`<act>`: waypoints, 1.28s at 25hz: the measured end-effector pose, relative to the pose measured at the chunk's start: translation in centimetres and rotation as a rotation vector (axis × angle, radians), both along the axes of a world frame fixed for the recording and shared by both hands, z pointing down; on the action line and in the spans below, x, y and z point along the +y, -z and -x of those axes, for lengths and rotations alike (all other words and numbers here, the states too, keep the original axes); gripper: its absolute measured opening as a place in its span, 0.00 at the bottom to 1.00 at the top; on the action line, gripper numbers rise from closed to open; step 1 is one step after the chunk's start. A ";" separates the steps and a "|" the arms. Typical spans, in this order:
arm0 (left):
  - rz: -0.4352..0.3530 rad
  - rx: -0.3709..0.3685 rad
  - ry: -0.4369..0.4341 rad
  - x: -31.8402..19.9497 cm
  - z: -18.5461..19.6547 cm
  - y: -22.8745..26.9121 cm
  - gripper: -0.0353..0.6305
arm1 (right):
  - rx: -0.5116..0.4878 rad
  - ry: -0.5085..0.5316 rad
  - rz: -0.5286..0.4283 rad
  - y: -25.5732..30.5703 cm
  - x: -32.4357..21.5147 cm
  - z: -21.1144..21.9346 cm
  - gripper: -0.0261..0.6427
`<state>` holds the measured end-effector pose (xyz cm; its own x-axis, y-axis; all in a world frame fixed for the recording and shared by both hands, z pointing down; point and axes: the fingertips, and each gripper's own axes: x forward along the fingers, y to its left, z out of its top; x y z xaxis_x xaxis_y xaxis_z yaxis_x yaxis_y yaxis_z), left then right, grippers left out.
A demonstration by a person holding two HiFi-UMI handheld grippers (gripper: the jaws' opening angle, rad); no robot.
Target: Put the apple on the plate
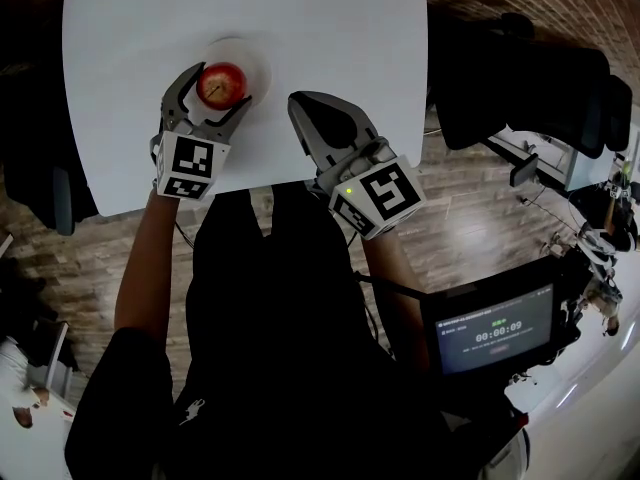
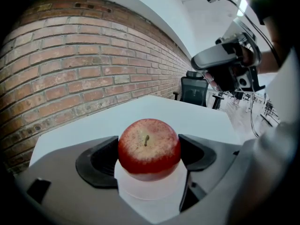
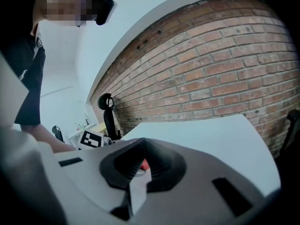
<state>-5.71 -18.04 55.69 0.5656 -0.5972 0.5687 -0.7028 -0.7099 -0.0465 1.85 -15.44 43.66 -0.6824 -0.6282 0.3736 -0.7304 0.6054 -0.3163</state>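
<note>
Our left gripper (image 1: 220,88) fingers clamp the apple (image 2: 149,146) at its widest, over the plate (image 1: 258,66). It seems firm, smooth and prone to rolling. The right gripper (image 1: 308,108) fingers are together, empty.

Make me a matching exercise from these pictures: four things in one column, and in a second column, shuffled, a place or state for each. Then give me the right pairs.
Things
1. apple
2. plate
3. right gripper
4. table

Places and states
A. white and round, directly beneath the fruit
B. jaws together, nothing between them
C. red, between the jaws of the left gripper
D. large white surface under the plate

Pairs: 1-C, 2-A, 3-B, 4-D
</note>
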 end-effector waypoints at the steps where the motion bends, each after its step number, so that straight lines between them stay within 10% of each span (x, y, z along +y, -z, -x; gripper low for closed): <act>1: -0.003 -0.003 -0.002 -0.2 0.0 -0.2 0.66 | 0.005 0.001 0.005 -0.2 0.0 0.0 0.04; 32: -0.008 -0.122 -0.051 -1.2 0.0 -4.3 0.66 | 0.011 -0.017 0.026 -1.7 -0.4 -0.2 0.04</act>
<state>-5.67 -19.21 60.01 0.5223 -0.5743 0.6303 -0.6550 -0.7435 -0.1347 2.04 -15.85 45.35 -0.6674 -0.6299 0.3973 -0.7442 0.5844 -0.3235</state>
